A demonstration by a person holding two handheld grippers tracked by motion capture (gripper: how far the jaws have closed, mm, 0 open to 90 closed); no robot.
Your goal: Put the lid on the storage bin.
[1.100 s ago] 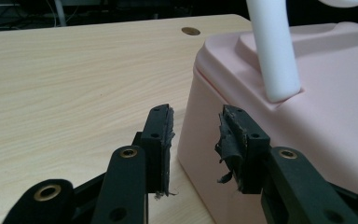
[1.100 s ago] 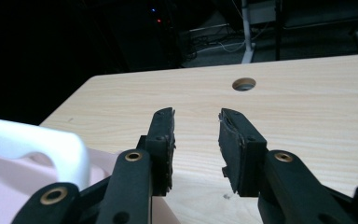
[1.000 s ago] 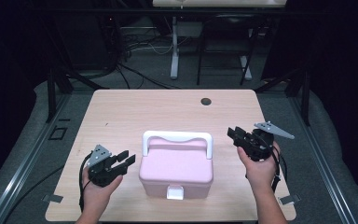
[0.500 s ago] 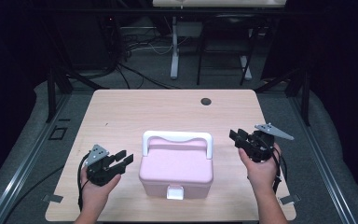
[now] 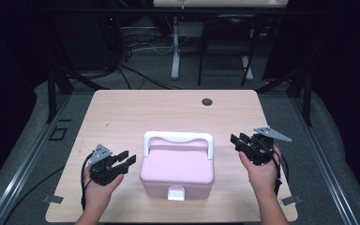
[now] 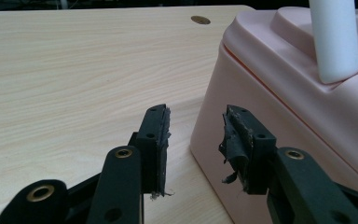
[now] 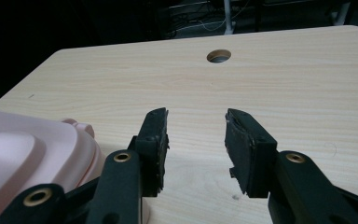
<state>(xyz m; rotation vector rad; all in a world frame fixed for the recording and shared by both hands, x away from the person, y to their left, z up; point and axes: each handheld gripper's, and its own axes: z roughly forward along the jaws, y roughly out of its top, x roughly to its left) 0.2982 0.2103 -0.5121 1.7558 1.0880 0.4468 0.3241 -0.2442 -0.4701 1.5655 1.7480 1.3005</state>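
A pink plastic box with a rounded lid, a white carry handle and a white front latch sits on the light wood-grain tabletop close to the near edge, about midway between the left and right edges, its latch facing the person. The left gripper rests just beside the box's left side, and the right gripper hovers near its right side, level with the handle's right post; neither touches the box. Both sets of fingers stand apart with nothing between them, and both have just been opening wider. In the left gripper view the worn black fingers point along the tabletop with the pink wall just to one side of the gap, the white handle post rising above it. In the right gripper view the fingers frame bare tabletop, the lid's edge off to the side and a round cable hole near the far edge. This looks like the approach step, the two grippers flanking the box before any contact. The next move probably calls for bringing one gripper in to steady the body or take the handle, while the other reaches the front latch, which lies closer to the near edge than either gripper now points.
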